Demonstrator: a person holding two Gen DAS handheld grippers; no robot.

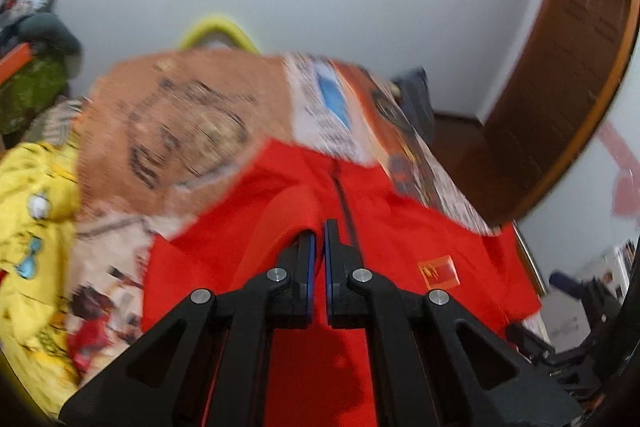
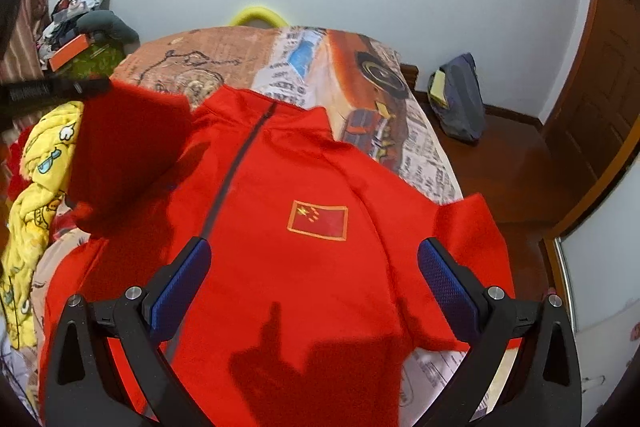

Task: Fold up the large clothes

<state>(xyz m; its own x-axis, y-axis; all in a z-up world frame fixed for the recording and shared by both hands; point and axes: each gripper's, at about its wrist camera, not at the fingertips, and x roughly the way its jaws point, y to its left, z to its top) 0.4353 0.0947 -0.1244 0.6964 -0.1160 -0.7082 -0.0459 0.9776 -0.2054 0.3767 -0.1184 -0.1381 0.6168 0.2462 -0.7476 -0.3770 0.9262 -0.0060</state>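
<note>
Left wrist view: the left gripper [image 1: 319, 231] is clamped on the red jacket [image 1: 400, 227] sleeve. Right gripper [image 2: 314, 263] is held wide apart above it; a yellow quilt [image 2: 36, 195] is noted beside.

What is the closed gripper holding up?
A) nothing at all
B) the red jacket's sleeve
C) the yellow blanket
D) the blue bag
B: the left gripper is pinched shut on a fold of the red jacket's sleeve, which hangs lifted above the jacket.
</note>
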